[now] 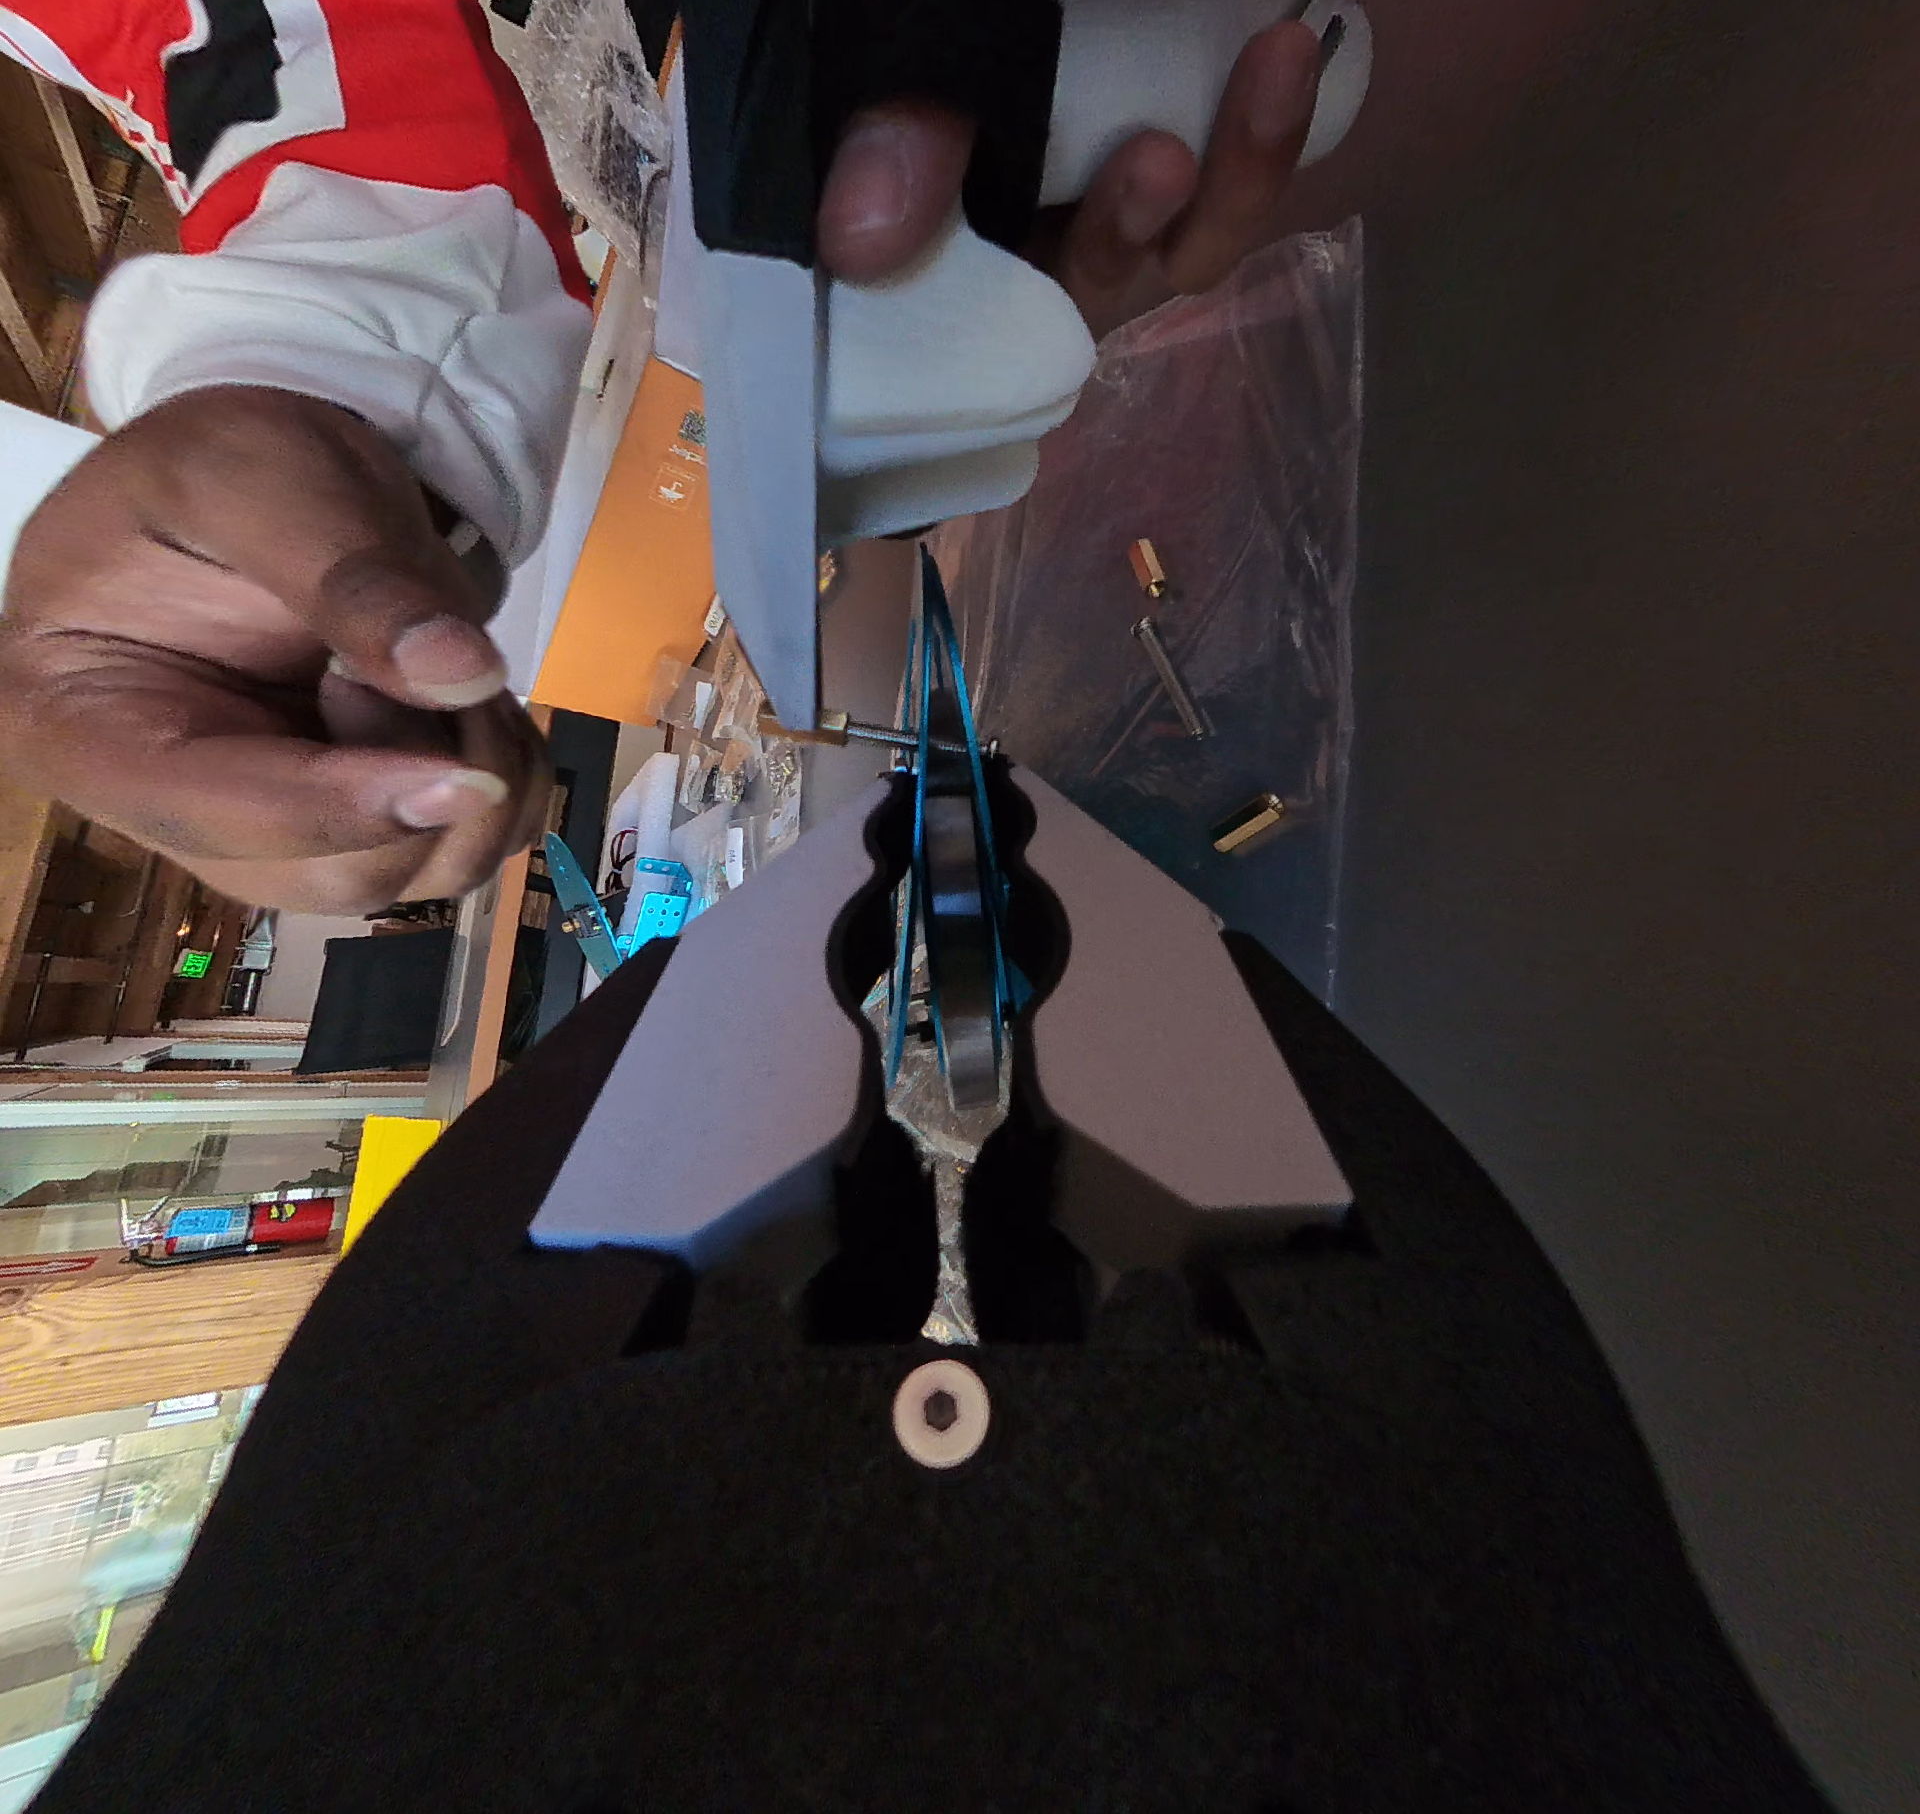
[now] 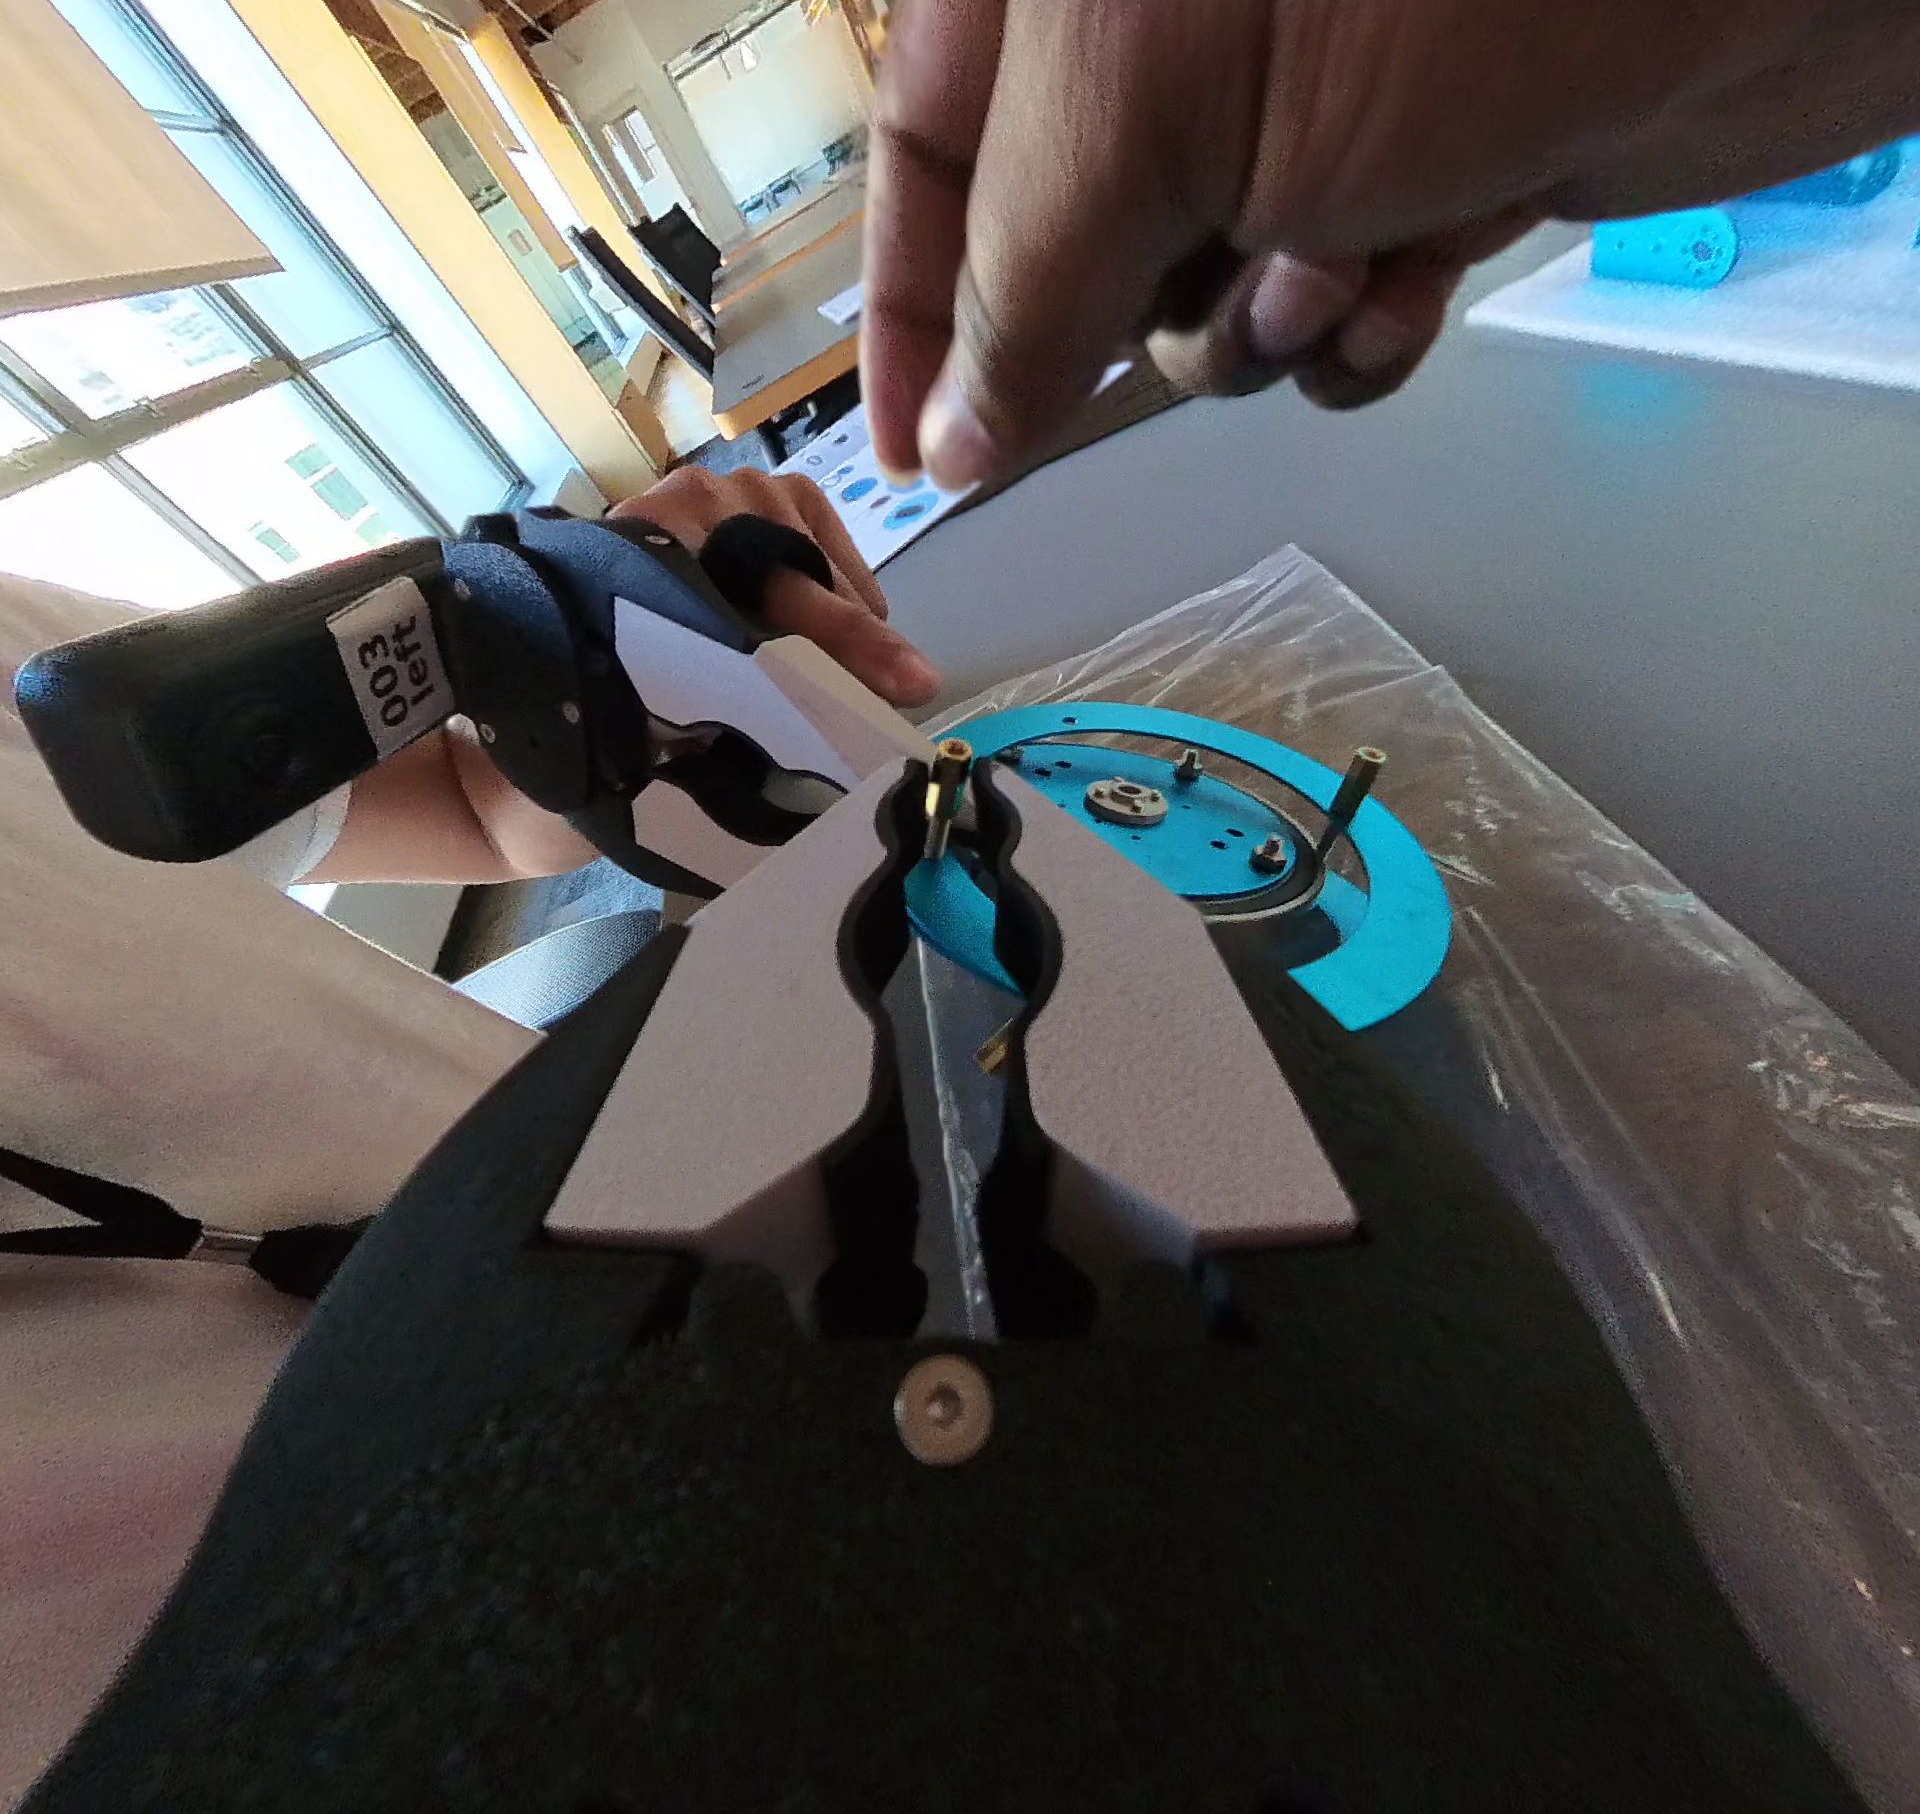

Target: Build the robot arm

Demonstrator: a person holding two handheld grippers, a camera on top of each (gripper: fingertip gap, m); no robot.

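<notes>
Between the right gripper's (image 2: 951, 808) nearly closed fingers stood a brass standoff (image 2: 945, 790); beyond, the left gripper (image 1: 951, 829) clamped the blue ring plate (image 2: 1382, 923) edgewise over a plastic sheet (image 2: 1621, 933) on the table (image 2: 1558, 476); one standoff (image 2: 1356, 782) stood fitted, others lay loose.

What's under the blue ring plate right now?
The blue ring plate lies on a clear plastic bag spread over the grey table. A blue disc sits inside the ring. Whether anything lies beneath the plate itself is hidden.
</notes>
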